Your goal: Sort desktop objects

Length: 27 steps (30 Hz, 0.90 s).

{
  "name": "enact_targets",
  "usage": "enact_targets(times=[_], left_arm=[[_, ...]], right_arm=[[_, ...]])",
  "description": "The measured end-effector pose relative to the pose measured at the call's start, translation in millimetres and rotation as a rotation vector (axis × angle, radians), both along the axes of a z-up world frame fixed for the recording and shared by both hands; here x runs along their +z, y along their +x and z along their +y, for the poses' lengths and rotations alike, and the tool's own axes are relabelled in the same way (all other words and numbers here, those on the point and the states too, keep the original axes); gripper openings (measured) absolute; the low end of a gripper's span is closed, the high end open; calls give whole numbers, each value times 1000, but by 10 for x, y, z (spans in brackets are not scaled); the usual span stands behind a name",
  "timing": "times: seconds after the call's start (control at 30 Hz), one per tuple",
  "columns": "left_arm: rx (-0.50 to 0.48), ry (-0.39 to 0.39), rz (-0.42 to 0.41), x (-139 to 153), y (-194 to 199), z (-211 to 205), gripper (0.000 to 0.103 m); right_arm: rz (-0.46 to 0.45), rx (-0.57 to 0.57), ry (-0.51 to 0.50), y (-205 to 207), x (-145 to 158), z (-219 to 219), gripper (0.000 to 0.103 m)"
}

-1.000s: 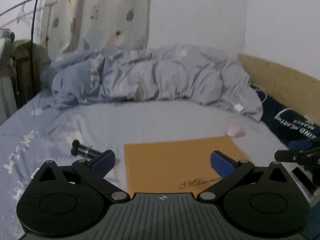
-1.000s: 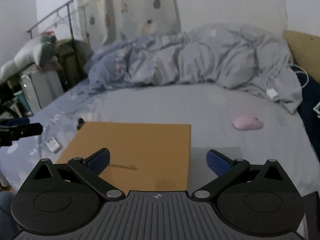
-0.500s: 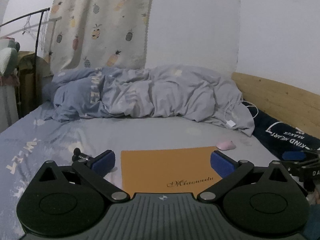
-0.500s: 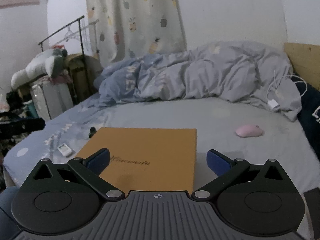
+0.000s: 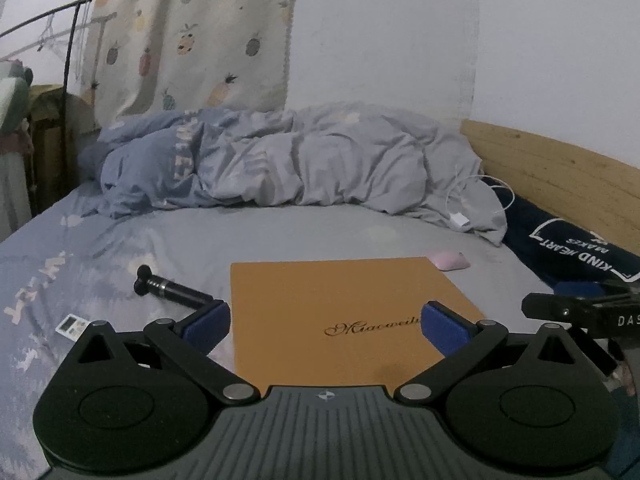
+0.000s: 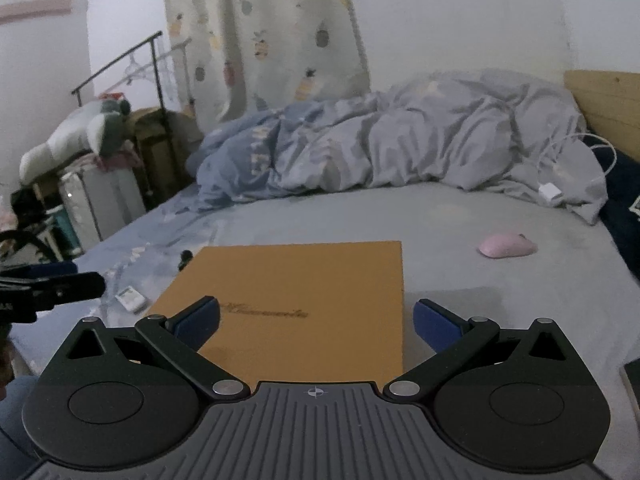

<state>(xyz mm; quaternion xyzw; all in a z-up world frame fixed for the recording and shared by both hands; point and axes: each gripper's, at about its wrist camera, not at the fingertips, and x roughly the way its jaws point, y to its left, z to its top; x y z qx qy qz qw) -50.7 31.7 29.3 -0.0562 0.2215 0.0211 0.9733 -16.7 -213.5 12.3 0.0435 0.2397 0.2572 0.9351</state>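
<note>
Both my jaws spread, empty — my left view alone shows the black rod [image 5: 172,290] whole. Orange mat [image 6: 296,300], pink mouse [image 6: 507,245] on the bed [image 6: 460,216].

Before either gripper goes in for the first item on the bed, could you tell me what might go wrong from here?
1. The orange mat lies flat on the soft bed sheet, so open jaws may pinch fabric instead of its edge.
2. The black rod looks round and could roll when nudged.
3. The pink mouse is smooth and domed, so it may slip from the jaws.
</note>
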Motion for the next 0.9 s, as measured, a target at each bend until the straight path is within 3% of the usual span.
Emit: enact_targets(times=[0.9], left_arm=[[-55, 13, 47, -126, 31, -119, 103]], right_arm=[[29, 3, 3, 54, -103, 48, 103]])
